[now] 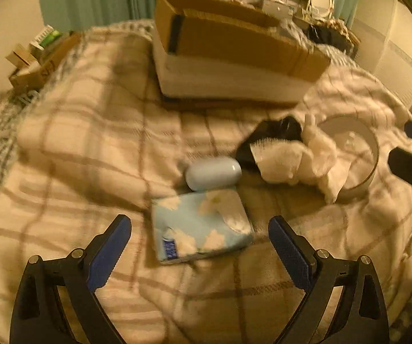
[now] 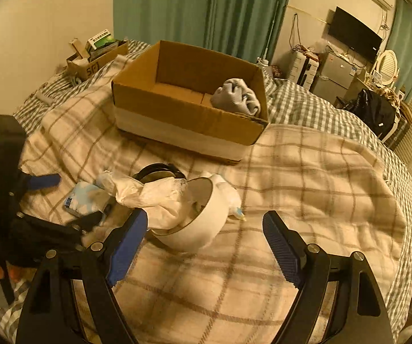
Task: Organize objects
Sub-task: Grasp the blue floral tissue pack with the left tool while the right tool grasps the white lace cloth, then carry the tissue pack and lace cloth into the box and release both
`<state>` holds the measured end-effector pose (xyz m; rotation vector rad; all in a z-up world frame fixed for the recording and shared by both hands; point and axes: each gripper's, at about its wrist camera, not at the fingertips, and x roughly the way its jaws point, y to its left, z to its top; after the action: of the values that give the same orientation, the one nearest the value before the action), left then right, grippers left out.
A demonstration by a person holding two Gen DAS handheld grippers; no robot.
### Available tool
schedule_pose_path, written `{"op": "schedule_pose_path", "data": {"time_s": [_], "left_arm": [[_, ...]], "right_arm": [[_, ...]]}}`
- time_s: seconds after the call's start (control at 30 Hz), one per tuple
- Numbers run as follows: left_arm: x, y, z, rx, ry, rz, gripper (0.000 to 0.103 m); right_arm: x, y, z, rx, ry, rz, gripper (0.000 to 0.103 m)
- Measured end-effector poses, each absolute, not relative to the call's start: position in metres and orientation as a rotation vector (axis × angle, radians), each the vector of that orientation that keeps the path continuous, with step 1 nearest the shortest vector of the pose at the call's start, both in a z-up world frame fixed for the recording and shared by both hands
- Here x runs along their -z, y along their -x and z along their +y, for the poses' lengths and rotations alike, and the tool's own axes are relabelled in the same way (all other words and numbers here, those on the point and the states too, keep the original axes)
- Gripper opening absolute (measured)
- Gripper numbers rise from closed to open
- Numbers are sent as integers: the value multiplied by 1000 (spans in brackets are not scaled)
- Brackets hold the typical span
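A blue tissue pack with white clouds [image 1: 201, 225] lies on the plaid blanket, between the fingers of my open, empty left gripper [image 1: 200, 223]. A pale blue oval case [image 1: 213, 172] rests just beyond it. A black item [image 1: 266, 140] and crumpled white cloth [image 1: 300, 160] lie by a white bowl [image 1: 360, 154]. My right gripper [image 2: 204, 229] is open and empty, just short of the tilted white bowl [image 2: 197, 226] with white cloth [image 2: 154, 195] spilling out. An open cardboard box [image 2: 185, 109] holds a grey cloth [image 2: 236, 96].
A small carton of items [image 2: 95, 57] sits at the bed's far left corner. The left gripper shows at the left of the right wrist view [image 2: 33, 200]. A TV, fridge and black bag [image 2: 373, 111] stand beyond the bed on the right.
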<state>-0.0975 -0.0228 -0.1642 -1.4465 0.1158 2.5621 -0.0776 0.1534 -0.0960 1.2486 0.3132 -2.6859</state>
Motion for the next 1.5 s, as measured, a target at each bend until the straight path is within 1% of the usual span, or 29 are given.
{"op": "schedule_pose_path", "data": {"time_s": [0.03, 0.1, 0.2, 0.33, 0.5, 0.83, 0.9, 0.97, 1.0, 1.07, 1.17, 1.33, 1.5], "left_arm": [[169, 99, -23, -2550, 1463, 110, 92], [177, 104, -23, -2518, 1499, 81, 78], [175, 103, -27, -2521, 1489, 35, 77], [153, 91, -35, -2565, 1422, -2, 76], [121, 81, -51, -2651, 1349, 14, 76], [112, 90, -78, -2704, 1353, -26, 76], [116, 91, -79, -2695, 1364, -38, 76], [118, 91, -78, -2686, 1366, -34, 76], [119, 91, -78, -2680, 1364, -36, 76], [120, 90, -78, -2673, 1363, -41, 76], [120, 91, -79, -2668, 1363, -49, 76], [116, 86, -76, -2677, 1331, -34, 76], [105, 77, -70, -2676, 1287, -14, 76]], "right_arm": [[97, 77, 153, 2683, -1249, 319, 82], [97, 76, 152, 2684, -1244, 327, 82], [93, 74, 149, 2689, -1230, 335, 82], [84, 67, 142, 2680, -1189, 327, 82], [82, 64, 123, 2632, -1150, 357, 82], [128, 98, 94, 2530, -1297, 354, 82], [136, 107, 91, 2523, -1328, 356, 77], [143, 116, 90, 2519, -1370, 355, 55], [145, 118, 90, 2520, -1382, 353, 52], [144, 116, 91, 2531, -1381, 356, 34], [138, 111, 93, 2540, -1372, 356, 23], [122, 100, 96, 2571, -1339, 351, 18], [94, 85, 102, 2592, -1276, 315, 17]]}}
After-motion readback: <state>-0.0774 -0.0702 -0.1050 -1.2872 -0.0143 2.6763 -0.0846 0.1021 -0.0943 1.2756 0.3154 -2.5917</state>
